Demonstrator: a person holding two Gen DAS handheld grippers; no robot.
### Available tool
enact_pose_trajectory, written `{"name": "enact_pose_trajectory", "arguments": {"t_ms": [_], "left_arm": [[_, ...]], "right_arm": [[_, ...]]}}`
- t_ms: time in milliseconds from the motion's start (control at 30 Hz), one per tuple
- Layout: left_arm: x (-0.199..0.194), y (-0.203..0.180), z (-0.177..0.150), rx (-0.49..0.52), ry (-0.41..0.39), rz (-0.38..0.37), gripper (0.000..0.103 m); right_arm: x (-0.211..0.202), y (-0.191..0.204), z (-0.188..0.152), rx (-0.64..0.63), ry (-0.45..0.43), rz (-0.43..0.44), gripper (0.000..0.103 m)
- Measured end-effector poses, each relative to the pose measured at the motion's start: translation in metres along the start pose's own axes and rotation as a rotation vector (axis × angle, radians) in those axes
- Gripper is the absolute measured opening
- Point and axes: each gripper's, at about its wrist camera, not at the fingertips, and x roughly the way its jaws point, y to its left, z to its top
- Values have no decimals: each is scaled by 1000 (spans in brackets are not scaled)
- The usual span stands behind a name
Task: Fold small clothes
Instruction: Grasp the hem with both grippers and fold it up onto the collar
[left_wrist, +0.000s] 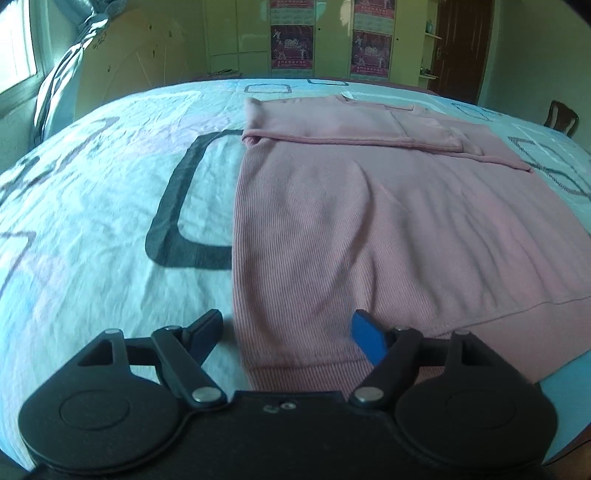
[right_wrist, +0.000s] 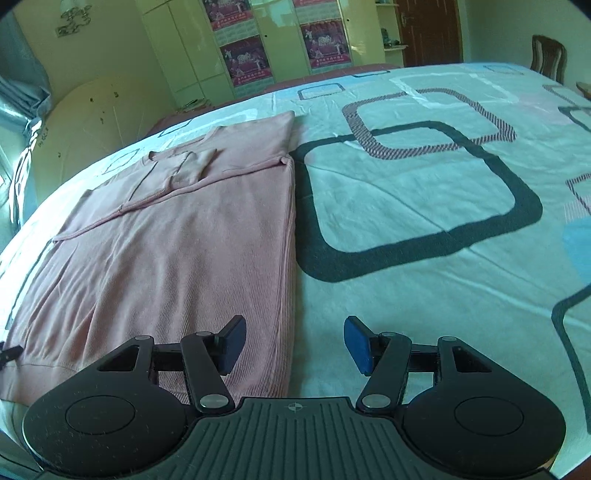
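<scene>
A pink ribbed sweater (left_wrist: 369, 221) lies flat on the bed, its sleeves folded across the chest near the collar. My left gripper (left_wrist: 288, 336) is open over the sweater's near left hem corner, with nothing pressed between its fingers. In the right wrist view the same pink sweater (right_wrist: 166, 240) fills the left half. My right gripper (right_wrist: 293, 341) stands open over the sweater's near right edge: the left finger is above the pink cloth, the blue-padded right finger above the sheet. Neither gripper holds anything.
The bed sheet (right_wrist: 424, 184) is pale with dark rounded-square prints and spreads wide to the right of the sweater. Wardrobes with posters (right_wrist: 243, 55) stand beyond the bed. A wooden chair (right_wrist: 548, 55) sits at the far right, curtains (left_wrist: 62, 85) at the left.
</scene>
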Motion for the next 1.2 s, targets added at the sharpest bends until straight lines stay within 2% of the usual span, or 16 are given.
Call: {"name": "enact_pose_trajectory", "arguments": {"t_ms": [133, 467, 567, 633, 667, 700, 733, 767, 833, 900, 933, 967, 1033, 1200], "left_arm": [[-10, 22, -9, -128, 13, -102, 71], [-16, 54, -28, -410, 36, -396, 70], [-3, 62, -24, -480, 44, -463, 66], [4, 66, -24, -512, 48, -495, 57], [7, 66, -23, -516, 53, -492, 46], [8, 65, -22, -510, 54, -479, 30], [8, 64, -21, -491, 56, -443, 12], [6, 64, -21, -490, 49, -420, 5], [-6, 67, -22, -513, -28, -434, 5], [-15, 66, -23, -496, -63, -423, 5], [-15, 65, -24, -483, -57, -411, 5], [-10, 63, -27, -465, -29, -389, 5], [0, 60, -32, -467, 8, -371, 5], [-9, 64, -33, -533, -28, -385, 5]], "right_arm": [[-2, -22, -10, 151, 52, 122, 59], [-9, -35, -33, 316, 99, 359, 59], [-2, -37, -28, 343, 110, 397, 58], [5, -34, -25, 332, 118, 415, 58], [9, -31, -23, 306, 122, 404, 52], [11, -26, -22, 263, 127, 379, 46], [12, -22, -19, 219, 136, 347, 20], [11, -21, -18, 202, 145, 348, 14], [-1, -23, -17, 205, 99, 393, 13], [-17, -27, -18, 213, 24, 458, 13], [-21, -29, -19, 197, 8, 449, 13], [-17, -30, -20, 183, 28, 419, 13], [0, -30, -27, 171, 108, 356, 13], [-9, -32, -26, 225, 42, 415, 13]]}}
